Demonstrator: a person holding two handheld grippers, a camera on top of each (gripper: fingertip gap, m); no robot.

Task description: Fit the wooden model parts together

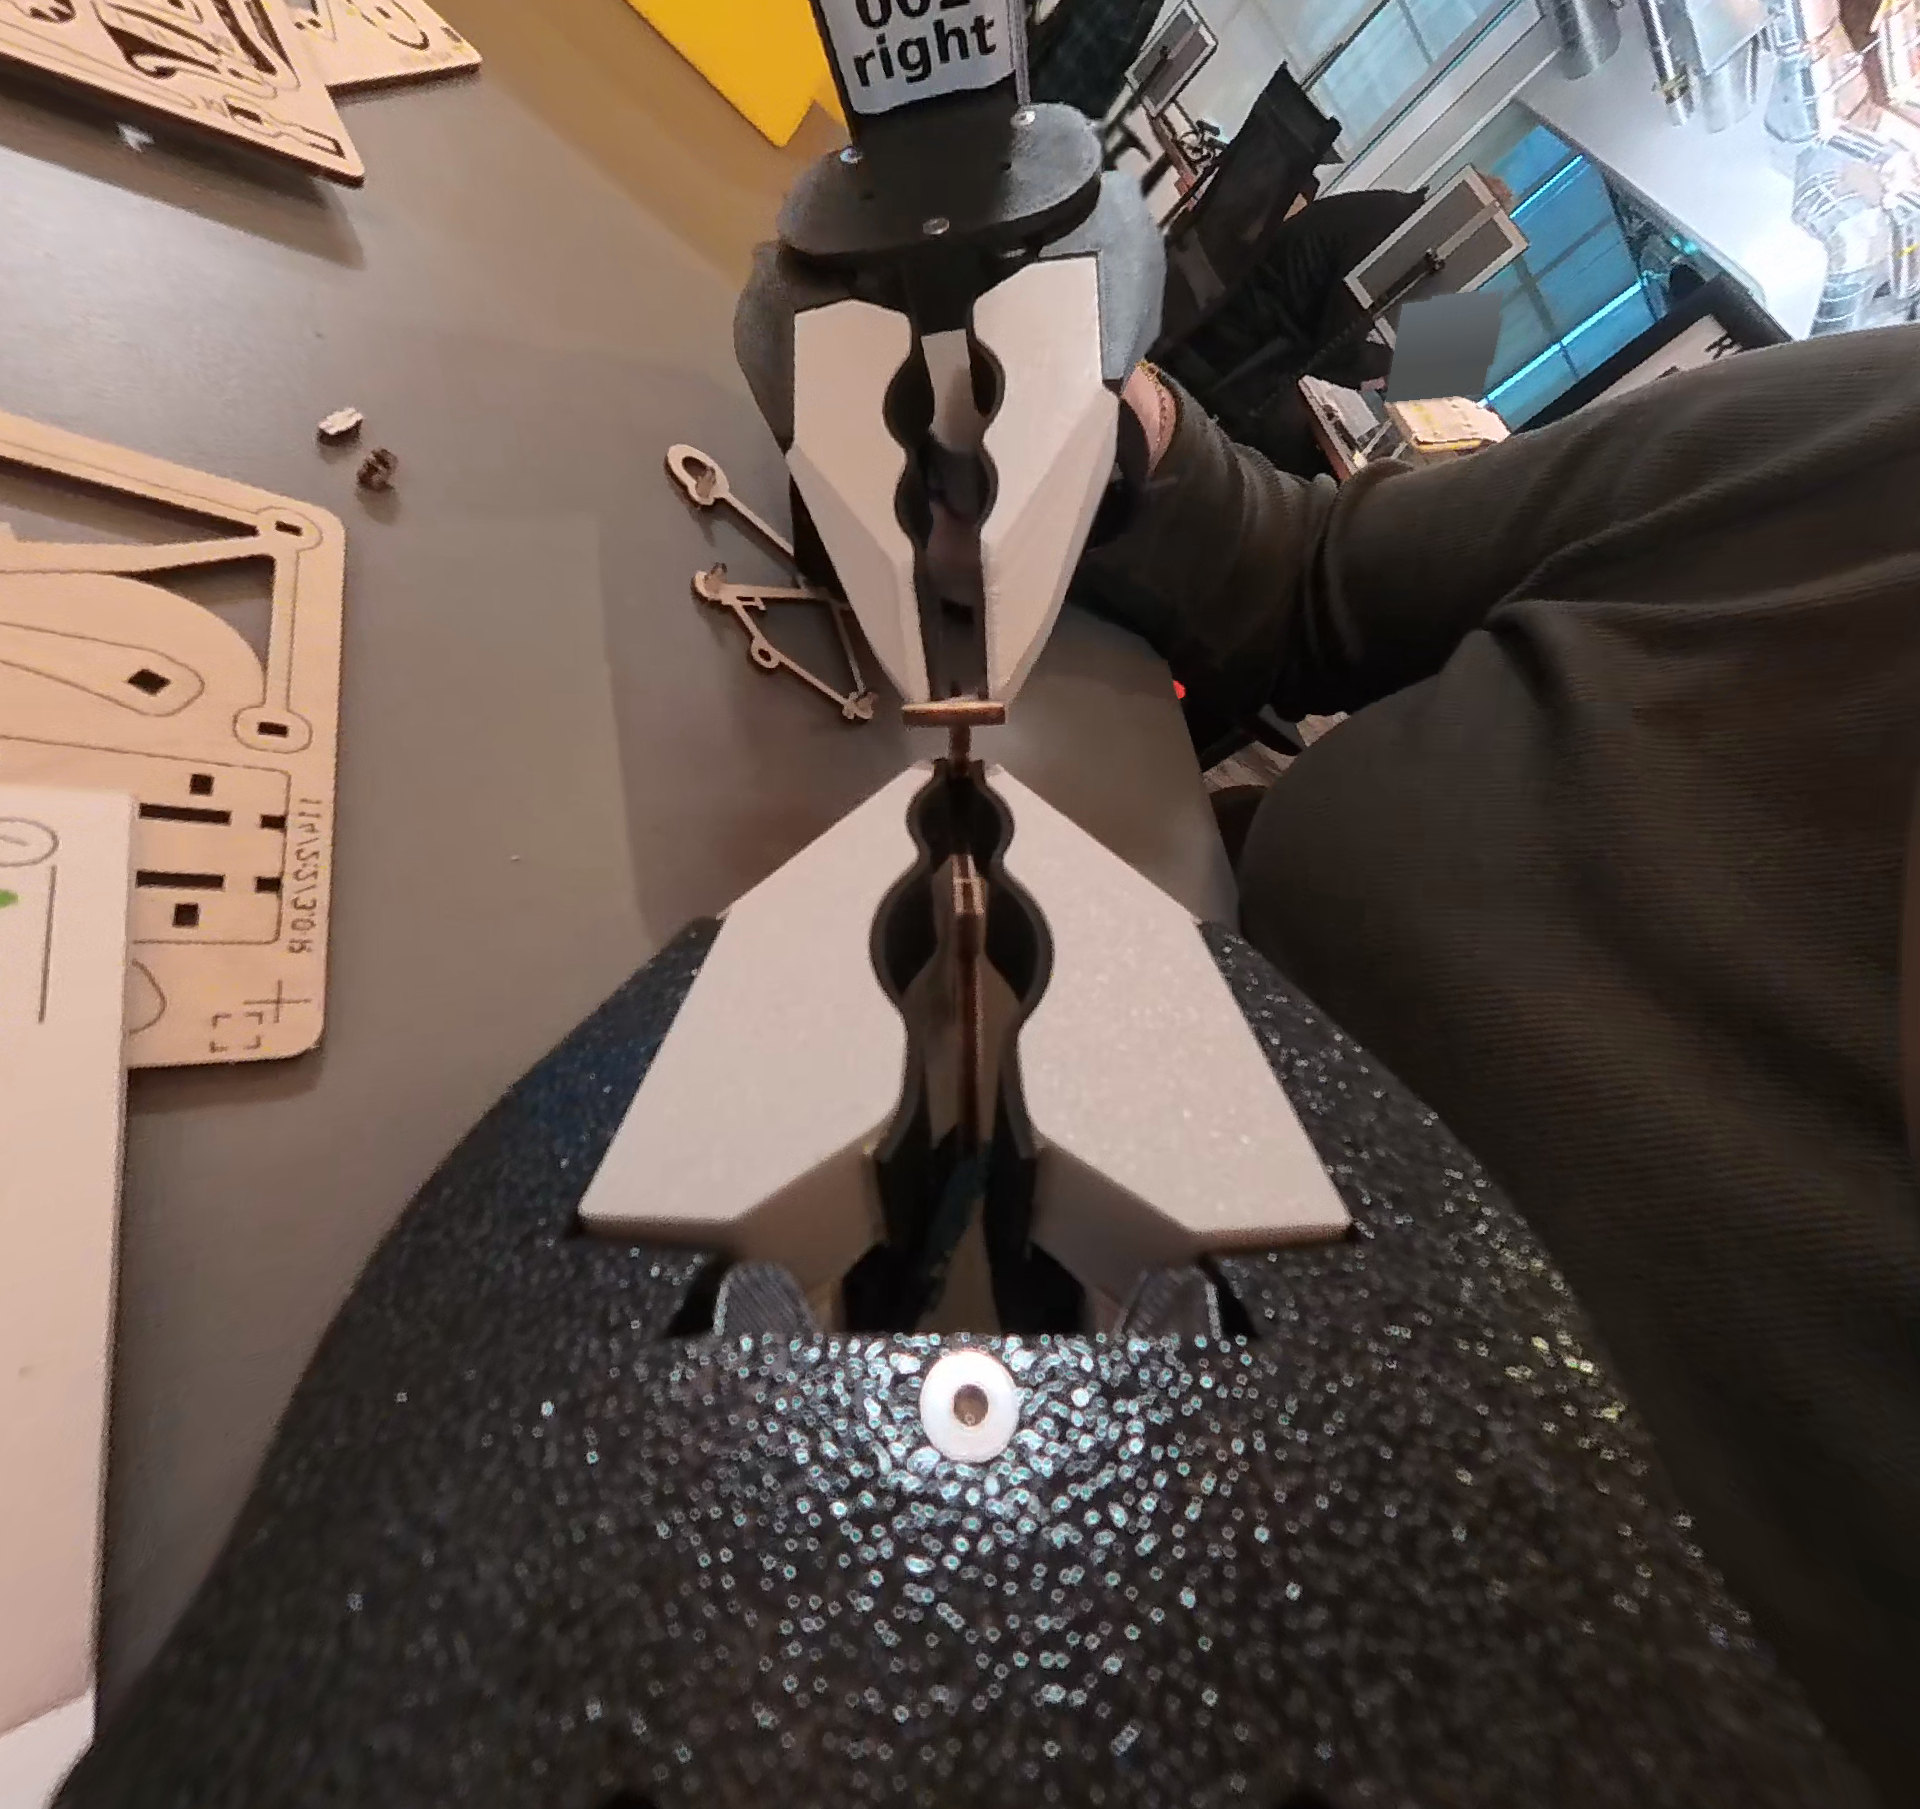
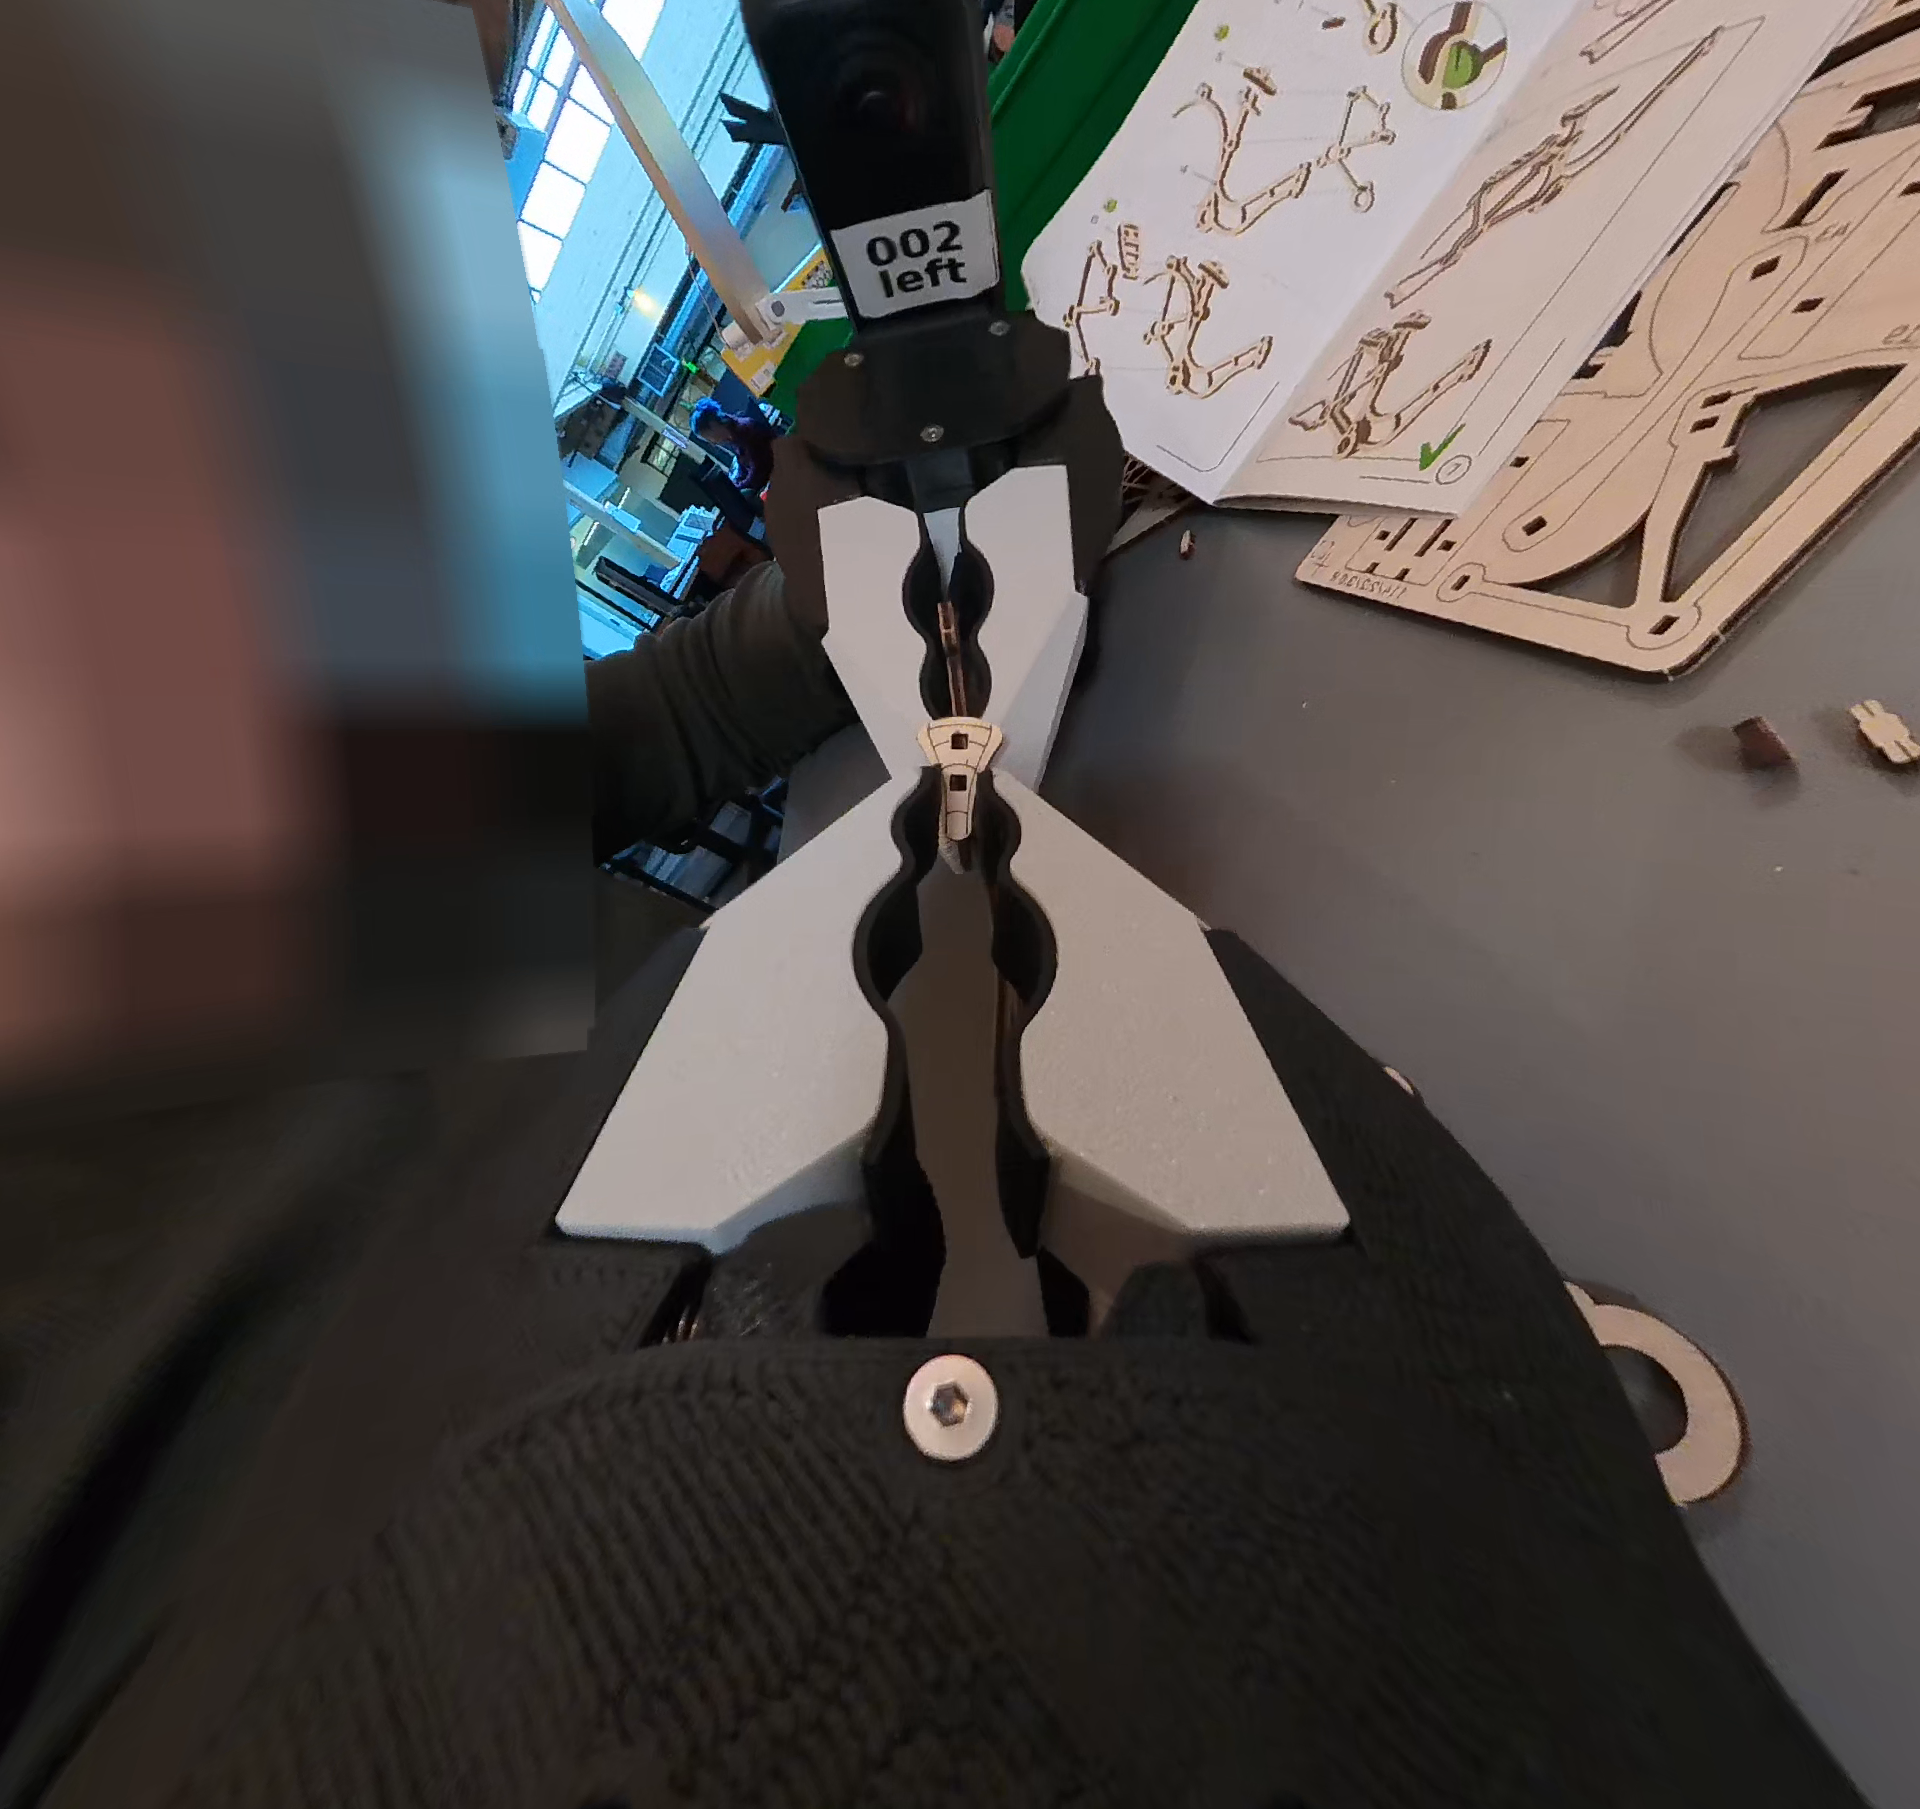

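The two grippers meet tip to tip above the grey table (image 1: 540, 325). My left gripper (image 1: 951, 770) is shut on a thin flat wooden part (image 1: 968, 938), seen edge-on between its white fingers (image 1: 790, 1011). My right gripper (image 1: 951, 697) faces it from above and is shut on a small wooden piece (image 1: 953, 716) that touches the flat part's tip. In the right wrist view, my right gripper (image 2: 958, 791) is shut on the small T-shaped wooden piece (image 2: 960, 772). The left gripper (image 2: 956, 718) opposite is shut on the thin flat part (image 2: 948, 639).
Laser-cut plywood sheets (image 1: 156, 720) lie at the left and far left (image 1: 177, 3). Loose thin wooden links (image 1: 774, 606) and small bits (image 1: 343, 424) lie on the table. An instruction booklet (image 2: 1351, 201) rests on a sheet (image 2: 1662, 471). A wooden ring (image 2: 1688, 1396) lies nearby. A person's sleeve (image 1: 1558, 720) fills the right. My two grippers' fingertips are within a few centimetres of each other.
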